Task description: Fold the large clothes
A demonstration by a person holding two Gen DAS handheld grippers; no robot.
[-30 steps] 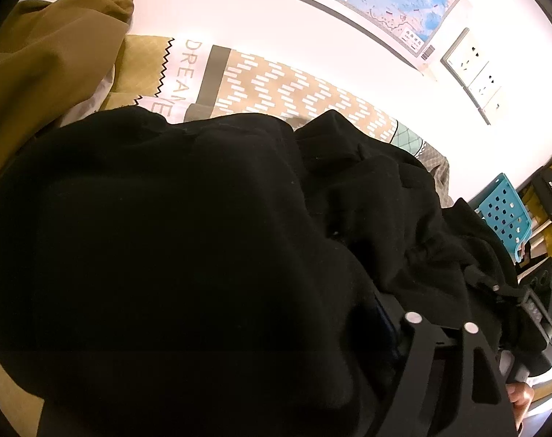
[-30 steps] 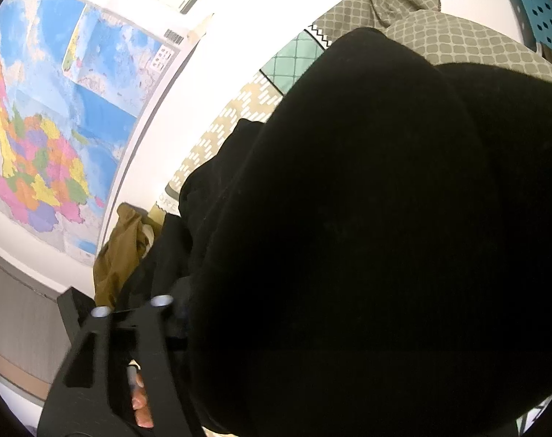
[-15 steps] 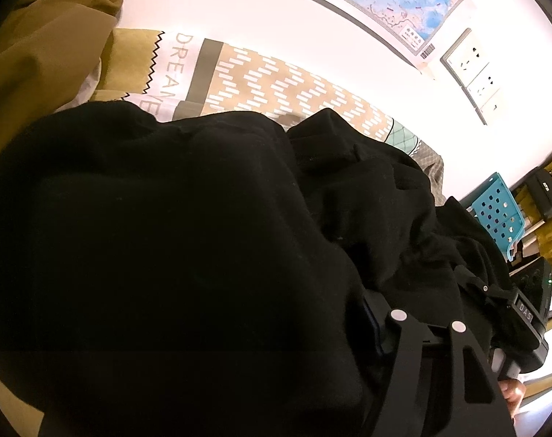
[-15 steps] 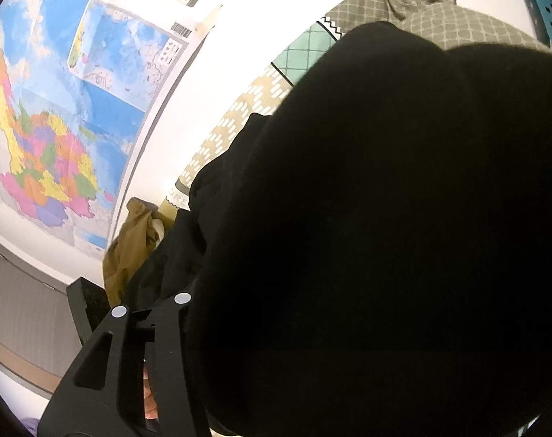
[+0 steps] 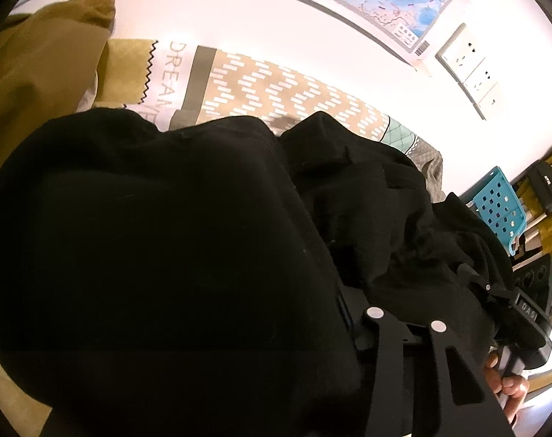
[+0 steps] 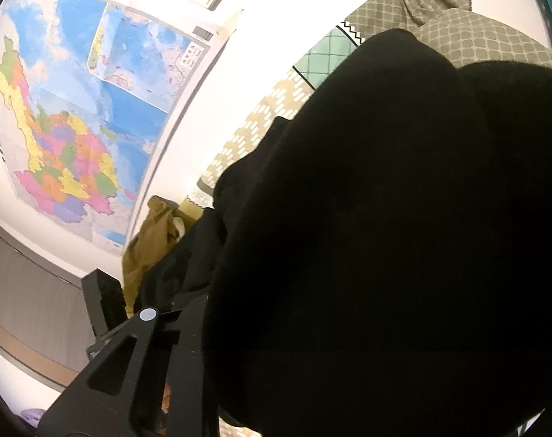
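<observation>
Over the patterned bedspread (image 5: 276, 91), a large black garment (image 5: 148, 236) hangs bunched and lifted, filling most of both wrist views. It drapes across the left gripper (image 5: 334, 313) and across the right gripper (image 6: 203, 313), so the tips of both are buried in cloth. I cannot tell whether either pair of fingers is clamped or parted; the way the fabric rides up close to each camera suggests each holds a portion of it, but that is a judgement, not something visible. In the left view the other gripper's body shows at the far right, with a hand (image 5: 509, 389) around its handle, and loose folds of the garment sag between the two tools.

Beside the black garment lies a mustard-coloured cloth (image 5: 39, 73), heaped at the wall end of the bed. A map (image 6: 75, 127) hangs on the wall above, sockets (image 5: 469, 69) sit near it, and a blue perforated basket (image 5: 498, 211) stands past the bed's foot.

The step in hand looks like the lift and spread, before any fold is laid. Next the garment needs to be drawn apart between the two grippers, shaken flat and lowered onto the bedspread clear of the mustard cloth, so that edges and sleeves can be found.
</observation>
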